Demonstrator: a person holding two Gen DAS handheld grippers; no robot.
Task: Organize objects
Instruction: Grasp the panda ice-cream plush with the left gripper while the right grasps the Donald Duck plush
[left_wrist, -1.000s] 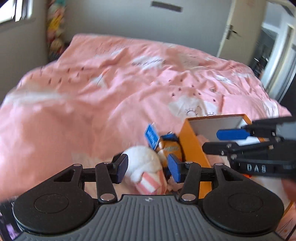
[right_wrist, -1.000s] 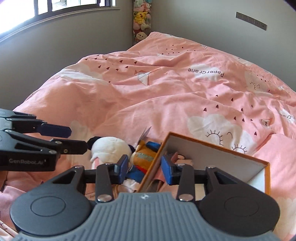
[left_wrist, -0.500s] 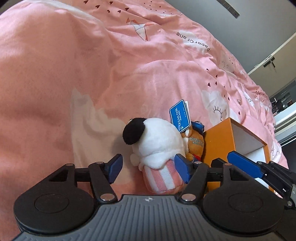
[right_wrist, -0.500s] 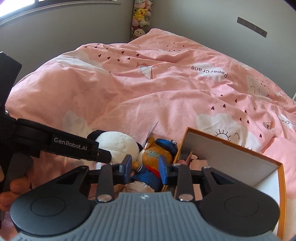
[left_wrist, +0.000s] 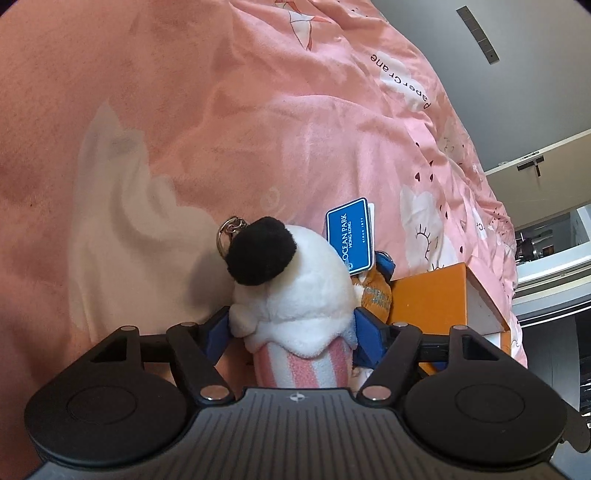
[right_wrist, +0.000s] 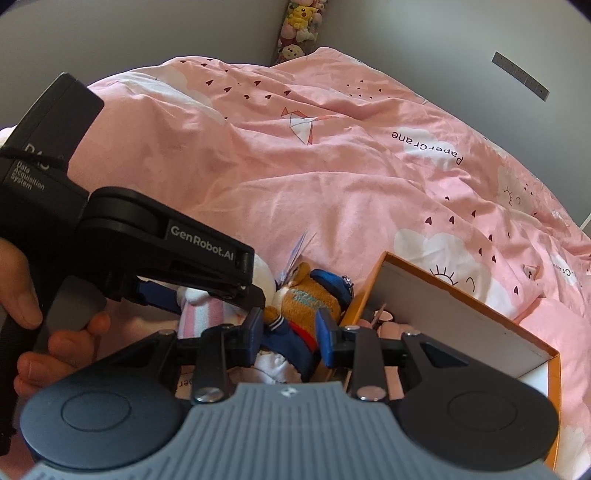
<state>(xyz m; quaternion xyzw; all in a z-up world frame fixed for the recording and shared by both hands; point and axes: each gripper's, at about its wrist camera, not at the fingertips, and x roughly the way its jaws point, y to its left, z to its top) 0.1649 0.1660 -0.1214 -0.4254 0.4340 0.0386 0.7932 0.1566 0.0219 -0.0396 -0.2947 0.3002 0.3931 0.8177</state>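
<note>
A white plush (left_wrist: 295, 288) with a black ear and a pink-striped body lies on the pink duvet (left_wrist: 221, 129). It sits between the pads of my left gripper (left_wrist: 293, 330), which stands open and wide around it without squeezing it. Beside it lies an orange bear plush (right_wrist: 306, 295) in blue clothes, with a blue Ocean Park tag (left_wrist: 349, 236). My right gripper (right_wrist: 290, 328) is shut on the bear's body. Just right of the bear stands the orange box (right_wrist: 461, 291), open at the top. The white plush (right_wrist: 203, 314) is half hidden behind the left gripper in the right wrist view.
A person's hand (right_wrist: 37, 295) holds the left gripper's handle at the left. The box (left_wrist: 428, 295) holds some small pinkish things (right_wrist: 384, 317). A metal keyring (left_wrist: 229, 229) hangs from the white plush. Stuffed toys (right_wrist: 299, 26) are piled in the far corner.
My left gripper rolled, sank and widened its jaws, which now flank the white plush. My right gripper came down, and its jaws narrowed onto the bear.
</note>
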